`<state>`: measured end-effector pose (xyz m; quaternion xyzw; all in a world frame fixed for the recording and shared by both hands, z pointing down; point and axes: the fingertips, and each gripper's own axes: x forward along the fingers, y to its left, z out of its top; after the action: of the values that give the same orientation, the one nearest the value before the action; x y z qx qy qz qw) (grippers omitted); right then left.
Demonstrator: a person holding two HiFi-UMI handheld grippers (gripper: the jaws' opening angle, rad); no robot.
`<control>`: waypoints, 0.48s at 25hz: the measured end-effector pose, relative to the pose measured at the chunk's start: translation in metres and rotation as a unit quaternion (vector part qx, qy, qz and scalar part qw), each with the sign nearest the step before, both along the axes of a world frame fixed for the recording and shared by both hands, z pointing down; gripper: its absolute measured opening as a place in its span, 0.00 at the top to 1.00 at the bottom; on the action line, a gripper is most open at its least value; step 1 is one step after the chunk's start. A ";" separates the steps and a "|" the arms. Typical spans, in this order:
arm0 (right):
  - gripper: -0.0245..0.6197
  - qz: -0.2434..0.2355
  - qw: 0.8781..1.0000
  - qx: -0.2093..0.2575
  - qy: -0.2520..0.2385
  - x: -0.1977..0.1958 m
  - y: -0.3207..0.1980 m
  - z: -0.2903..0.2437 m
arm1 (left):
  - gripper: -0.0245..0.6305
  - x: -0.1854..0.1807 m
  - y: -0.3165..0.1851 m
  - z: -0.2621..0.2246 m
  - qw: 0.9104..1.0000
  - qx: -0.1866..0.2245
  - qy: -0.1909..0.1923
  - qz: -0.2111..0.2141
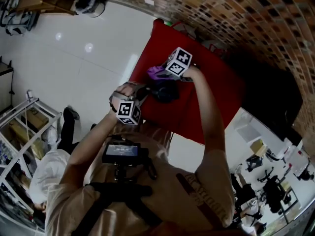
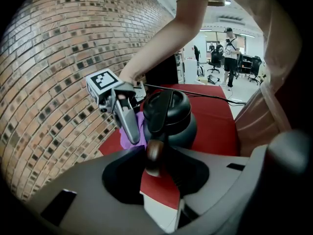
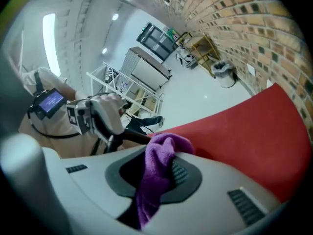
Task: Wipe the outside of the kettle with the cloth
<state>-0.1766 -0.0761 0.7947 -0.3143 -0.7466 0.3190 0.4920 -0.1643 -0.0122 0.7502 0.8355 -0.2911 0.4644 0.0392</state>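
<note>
Far left of the head view: glossy white floor [image 1: 93,58] and a white wire rack [image 1: 19,127].

Next, left hand-held gripper [image 1: 142,91], angled down toward the red worktop [image 1: 216,102]. Jaws partly closed about the brown end of the kettle's handle [image 2: 152,153]. Pads apparently pressed on it, though the contact is not sharp in the left gripper view.

Kettle [image 2: 172,115]: dark, round-bodied, upright on the worktop near its left edge. Black strap of the handle arched over the lid.

Just beside the kettle, on its left in the left gripper view: purple cloth [image 2: 131,137], bunched and touching the kettle's body.

Right hand-held gripper [image 2: 133,133]: closed on that cloth, fingers slanted down alongside the kettle, marker cube uppermost. In the right gripper view, cloth pinched between jaws drawn nearly together, one fold bulging above them and the rest hanging below.

Behind the kettle: thin black cable [image 2: 205,94] lying across the red surface.

Brick wall [image 2: 49,82] close along the worktop's far side.

Far right of the left gripper view, well apart from the worktop: office chairs [image 2: 215,60] and a standing person [image 2: 229,50], too small for detail.
</note>
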 end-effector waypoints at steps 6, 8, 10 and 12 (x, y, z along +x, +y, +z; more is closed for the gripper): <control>0.84 0.017 0.994 -0.042 0.095 0.002 0.003 0.101 | 0.78 0.002 -0.001 0.001 1.000 0.004 0.001 0.001; 0.84 0.047 0.992 -0.062 0.103 0.004 -0.001 0.118 | 0.78 0.001 0.000 0.001 1.000 0.005 0.001 0.000; 0.84 0.063 0.990 -0.087 0.096 0.006 -0.006 0.110 | 0.78 0.001 0.001 0.001 1.000 0.007 0.002 -0.003; 0.84 0.071 0.992 -0.087 0.061 0.001 -0.021 0.084 | 0.78 0.000 0.000 0.001 1.000 0.009 0.003 -0.005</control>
<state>-0.1757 -0.0972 0.8784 -0.2818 -0.7050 0.4355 0.4837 -0.1639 -0.0119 0.7508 0.8358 -0.2994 0.4588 0.0353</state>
